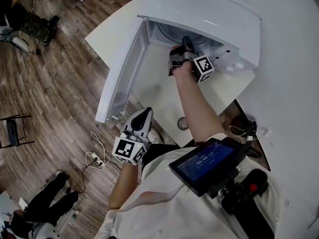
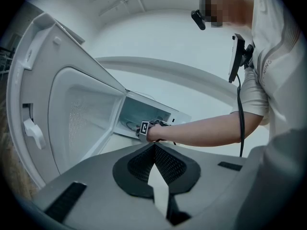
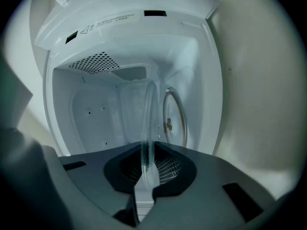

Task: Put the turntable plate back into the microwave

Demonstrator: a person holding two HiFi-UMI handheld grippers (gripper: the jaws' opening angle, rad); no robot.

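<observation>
The right gripper (image 3: 146, 153) is clamped on the rim of the glass plate (image 3: 149, 114). The plate is already inside the microwave (image 3: 91, 104) — but still clear of the hub (image 3: 169, 124), not yet seated. The left gripper (image 2: 154, 151) is closed and empty.

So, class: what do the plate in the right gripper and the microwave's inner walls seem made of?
The plate: likely clear glass, smooth; the surfaces behind show through it and its edge glints. The inner walls: probably white painted or enamelled metal, slightly glossy, with punched vent holes.
</observation>
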